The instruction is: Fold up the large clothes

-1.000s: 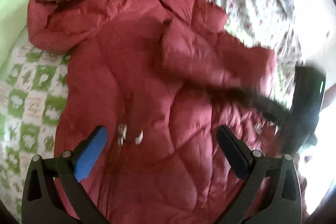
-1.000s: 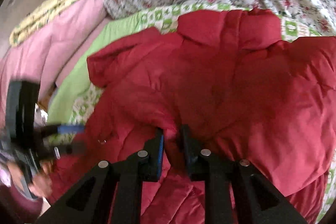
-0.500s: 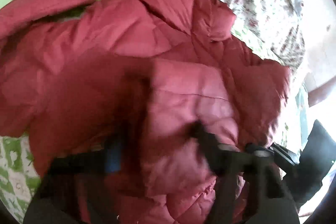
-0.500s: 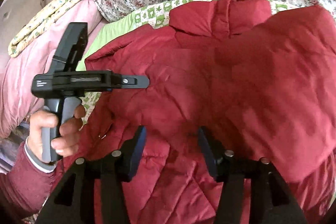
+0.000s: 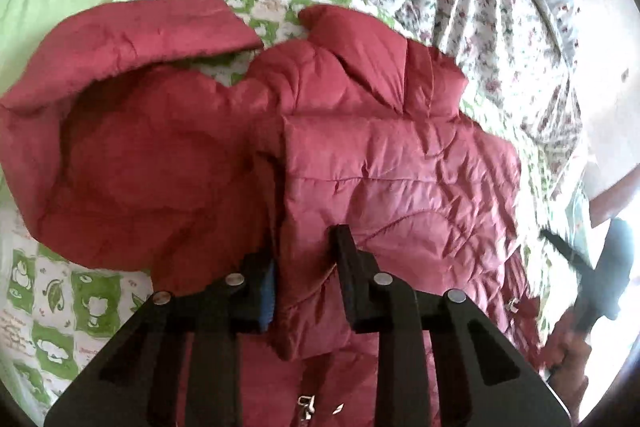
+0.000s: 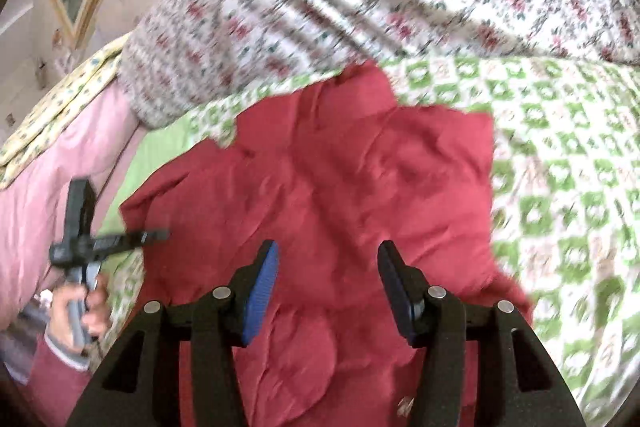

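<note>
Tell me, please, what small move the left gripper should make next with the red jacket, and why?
Probably carry the pinched fold a little further across and lay it flat. The left gripper is shut on a folded panel of the red jacket, which stands up off the layer below, while the right gripper hangs open above the jacket, holding nothing, and the left sleeve is still spread on the green checked quilt.

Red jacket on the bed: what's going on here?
A person with a handheld gripper in each hand is folding a red puffer jacket spread on a green-and-white checked quilt. The left gripper is shut on a folded-over sleeve or side panel lying across the jacket's body. The right gripper is open above the lower part of the jacket, gripping nothing. The other sleeve lies out to the side, not yet folded in.
</note>
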Tool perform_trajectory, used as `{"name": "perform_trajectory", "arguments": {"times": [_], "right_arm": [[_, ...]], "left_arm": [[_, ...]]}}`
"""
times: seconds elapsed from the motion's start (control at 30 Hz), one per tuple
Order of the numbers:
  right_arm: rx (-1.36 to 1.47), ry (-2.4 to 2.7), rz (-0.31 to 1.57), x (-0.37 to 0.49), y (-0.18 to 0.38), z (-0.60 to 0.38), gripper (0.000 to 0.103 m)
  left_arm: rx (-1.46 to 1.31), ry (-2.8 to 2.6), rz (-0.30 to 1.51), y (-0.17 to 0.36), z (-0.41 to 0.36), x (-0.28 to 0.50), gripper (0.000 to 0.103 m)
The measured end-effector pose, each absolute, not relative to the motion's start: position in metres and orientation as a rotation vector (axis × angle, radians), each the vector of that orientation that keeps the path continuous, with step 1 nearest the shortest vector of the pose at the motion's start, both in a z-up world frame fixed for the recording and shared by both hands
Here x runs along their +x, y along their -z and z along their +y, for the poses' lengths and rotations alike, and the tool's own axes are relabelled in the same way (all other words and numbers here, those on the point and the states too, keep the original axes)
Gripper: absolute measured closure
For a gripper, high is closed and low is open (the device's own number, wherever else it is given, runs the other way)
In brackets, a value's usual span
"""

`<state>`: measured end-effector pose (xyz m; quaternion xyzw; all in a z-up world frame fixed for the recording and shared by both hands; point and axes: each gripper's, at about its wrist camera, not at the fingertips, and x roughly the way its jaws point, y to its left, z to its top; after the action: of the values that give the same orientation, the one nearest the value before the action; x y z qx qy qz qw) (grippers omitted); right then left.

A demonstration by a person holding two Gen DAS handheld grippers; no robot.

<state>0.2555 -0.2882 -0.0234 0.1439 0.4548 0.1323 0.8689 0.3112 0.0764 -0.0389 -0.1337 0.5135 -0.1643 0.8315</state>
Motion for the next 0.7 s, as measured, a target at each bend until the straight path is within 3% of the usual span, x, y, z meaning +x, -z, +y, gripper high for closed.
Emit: {"name": "perform_trajectory", "arguments": {"times": [0.13, 0.37, 0.7], "right_arm": [[0.225, -0.248, 0.960, 0.288, 0.036, -0.280, 0.049], [0.178, -0.156, 1.119, 0.322, 0.113, -0.289, 0.050], [0.124, -0.131, 1.112, 0.323, 0.117, -0.280, 0.044]], "left_arm": [[-0.244, 0.335, 1.087, 0.041, 0.069, 0.308, 0.079], [-0.210, 0.330, 1.018, 0.017, 0.077, 0.290, 0.077], [-0.190, 0.398, 0.880, -0.029, 0.044, 0.268, 0.077]]}}
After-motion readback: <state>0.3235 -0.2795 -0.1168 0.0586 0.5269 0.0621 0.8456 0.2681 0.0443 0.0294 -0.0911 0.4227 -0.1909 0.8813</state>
